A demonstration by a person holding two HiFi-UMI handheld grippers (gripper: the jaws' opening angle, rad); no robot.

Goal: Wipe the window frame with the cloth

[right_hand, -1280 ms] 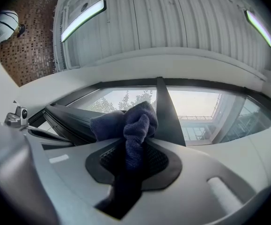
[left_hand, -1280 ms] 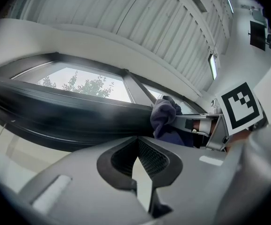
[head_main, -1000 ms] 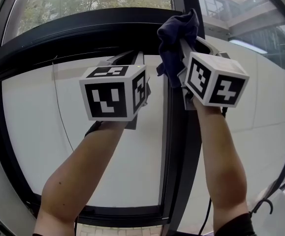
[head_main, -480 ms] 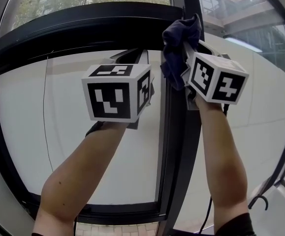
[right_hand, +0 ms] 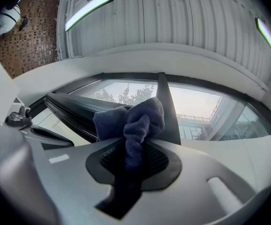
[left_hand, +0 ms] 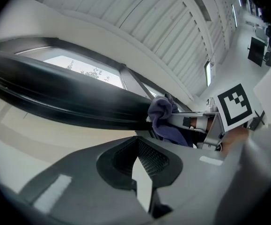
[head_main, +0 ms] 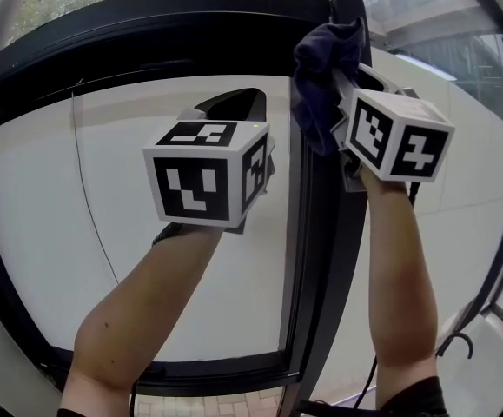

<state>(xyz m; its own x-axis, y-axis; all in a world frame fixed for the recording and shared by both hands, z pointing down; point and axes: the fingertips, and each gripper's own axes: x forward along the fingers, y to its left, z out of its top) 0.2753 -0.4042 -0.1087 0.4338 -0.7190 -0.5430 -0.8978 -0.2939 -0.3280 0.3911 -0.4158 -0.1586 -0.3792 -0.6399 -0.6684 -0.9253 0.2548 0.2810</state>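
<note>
in the head view my right gripper (head_main: 340, 81) has crept up and a little to the right over the last second, carrying the dark blue cloth (head_main: 320, 85) higher along the upright bar of the window frame (head_main: 316, 259), so the wad now sits just under the point where that bar meets the dark top rail; i read that as the wiping stroke nearing the top of the upright, with the lower part of the bar likely done or left for a return pass; the left gripper (head_main: 238, 107) has barely shifted and hangs beside it in front of the pane, apart from the frame; the left gripper view gives me what the head view hides: that gripper's fingers (left_hand: 121, 161) are closed on each other with nothing between them, and from the side it shows the cloth (left_hand: 162, 121) bunched against the dark rail; the right gripper view settles the grip, its fingers (right_hand: 161, 161) clamped on a twisted fold of cloth (right_hand: 133, 125) with the rest ballooning ahead, though whether the fabric truly presses on the bar i cannot tell there
</note>
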